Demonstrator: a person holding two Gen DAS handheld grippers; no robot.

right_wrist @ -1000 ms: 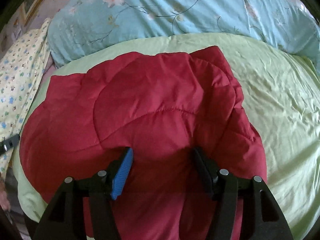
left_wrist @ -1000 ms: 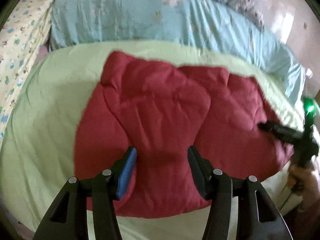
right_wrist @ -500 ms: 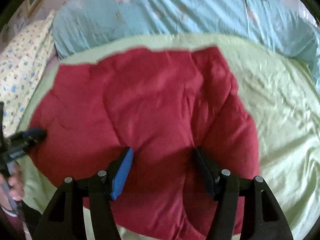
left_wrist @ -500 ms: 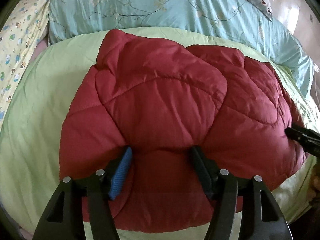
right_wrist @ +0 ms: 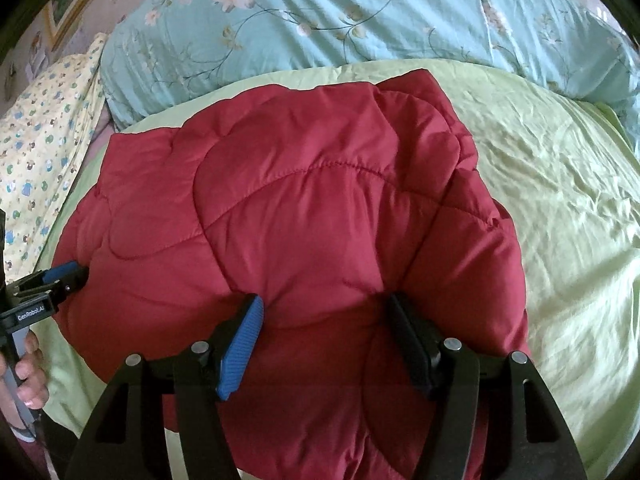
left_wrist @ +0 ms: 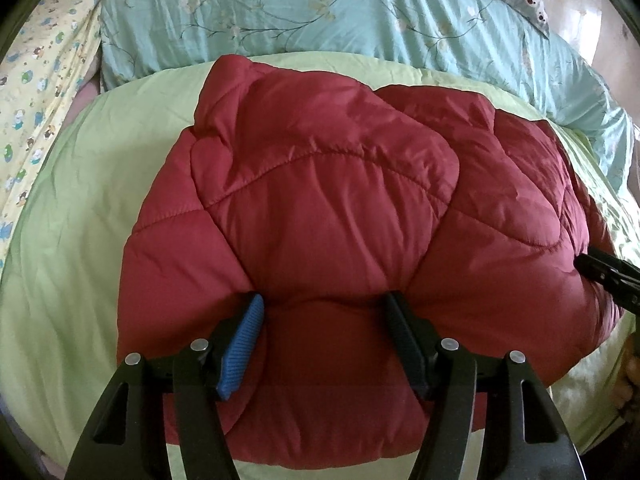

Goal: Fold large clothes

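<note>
A dark red quilted puffer jacket (left_wrist: 320, 208) lies bunched and folded on a light green bed cover (left_wrist: 80, 208); it also shows in the right wrist view (right_wrist: 304, 216). My left gripper (left_wrist: 322, 312) is open, its fingers pressed against the jacket's near left part, padding bulging between them. My right gripper (right_wrist: 324, 312) is open the same way at the jacket's near right part. Each gripper shows at the edge of the other's view: the right one (left_wrist: 604, 276), the left one (right_wrist: 60, 276).
A turquoise floral duvet (left_wrist: 320, 12) lies across the back of the bed. A yellow patterned sheet (right_wrist: 36, 148) lies at the left. The green cover (right_wrist: 560, 200) spreads to the right of the jacket.
Both grippers have moved in toward the jacket and pushed against it; the jacket has bunched up higher. The jaw openings look unchanged.
</note>
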